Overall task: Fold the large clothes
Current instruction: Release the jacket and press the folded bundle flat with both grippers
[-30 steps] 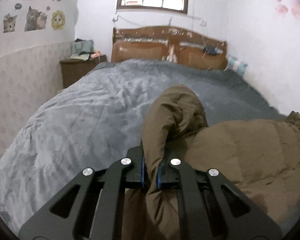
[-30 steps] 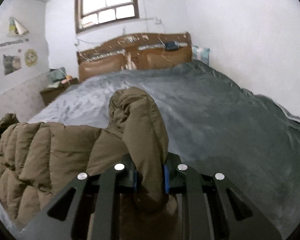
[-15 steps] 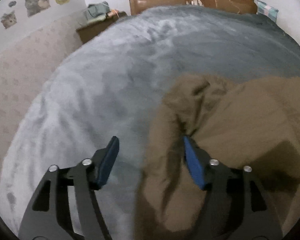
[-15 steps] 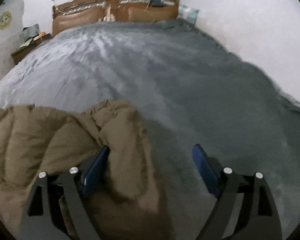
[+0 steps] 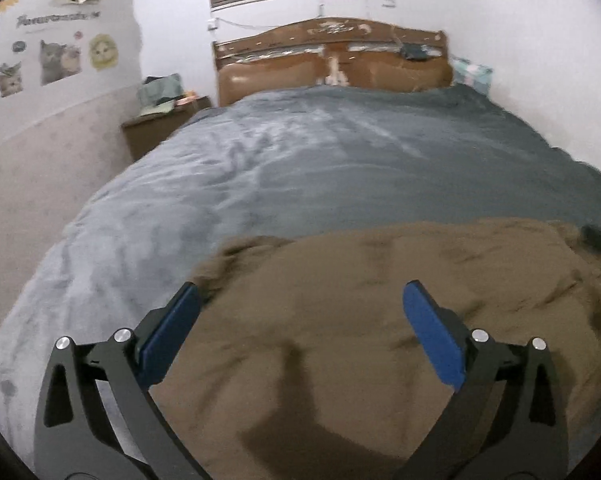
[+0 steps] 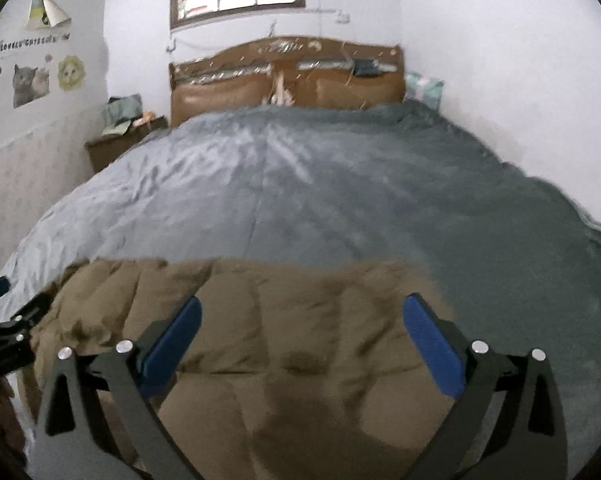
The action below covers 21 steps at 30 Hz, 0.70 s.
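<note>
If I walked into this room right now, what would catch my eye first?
A puffy brown coat lies spread on the near end of a big bed under a grey-blue blanket. Over it hang two black grippers with blue pads, the left gripper and right gripper, their jaws opening with nothing pinched. Cat stickers dot the left wall beyond.

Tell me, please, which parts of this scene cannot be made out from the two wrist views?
- Brown jacket: near end cut off by the frame bottom in both views; motion blur smears its shape.
- Wall lettering: too small and blurred.
- Nightstand clutter: too small to identify.
</note>
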Motion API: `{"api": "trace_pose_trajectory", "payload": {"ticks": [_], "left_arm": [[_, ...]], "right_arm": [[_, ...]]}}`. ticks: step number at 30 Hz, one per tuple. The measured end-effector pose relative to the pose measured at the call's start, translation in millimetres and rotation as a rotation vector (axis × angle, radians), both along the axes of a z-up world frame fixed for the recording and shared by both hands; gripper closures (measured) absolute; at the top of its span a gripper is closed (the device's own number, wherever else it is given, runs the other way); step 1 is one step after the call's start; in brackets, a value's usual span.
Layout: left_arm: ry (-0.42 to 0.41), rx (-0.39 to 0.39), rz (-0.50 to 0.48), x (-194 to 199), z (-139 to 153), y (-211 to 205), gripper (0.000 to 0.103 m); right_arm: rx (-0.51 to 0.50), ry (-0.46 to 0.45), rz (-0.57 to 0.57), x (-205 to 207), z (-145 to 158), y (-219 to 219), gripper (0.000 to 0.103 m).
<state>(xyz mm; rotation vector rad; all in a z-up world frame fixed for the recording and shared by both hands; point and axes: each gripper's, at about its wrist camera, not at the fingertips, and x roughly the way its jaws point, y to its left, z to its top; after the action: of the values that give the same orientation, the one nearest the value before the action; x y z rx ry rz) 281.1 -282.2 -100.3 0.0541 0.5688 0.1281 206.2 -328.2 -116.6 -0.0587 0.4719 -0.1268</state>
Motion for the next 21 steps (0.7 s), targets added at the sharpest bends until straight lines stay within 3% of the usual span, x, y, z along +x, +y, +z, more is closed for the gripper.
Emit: {"api": "trace_pose_trajectory", "payload": {"ticks": [5,9,12,16,21], "left_arm": [[0.081,0.093,0.022,49,-47,-10,0.003],[0.126,-0.018,0.017,69,-75,10,0.003],[0.085,0.016,0.030,67,-87,8,0.003],[0.102,-0.035,0.025,67,-104,11,0.003],[0.116,-0.062,0.020,87,-114,12,0.003]], "right_arm": [[-0.074,0.072,0.041,41,-42,6,0.002],[-0.069,0.075,0.105,55,-76,-8,0.002],[-0.063,0.094,0.085,68,-87,-5,0.002],[-0.095,0.081,0.057,78,-98,2,0.001],[-0.038,0.133,0.073,91,-106,-8,0.001]]}}
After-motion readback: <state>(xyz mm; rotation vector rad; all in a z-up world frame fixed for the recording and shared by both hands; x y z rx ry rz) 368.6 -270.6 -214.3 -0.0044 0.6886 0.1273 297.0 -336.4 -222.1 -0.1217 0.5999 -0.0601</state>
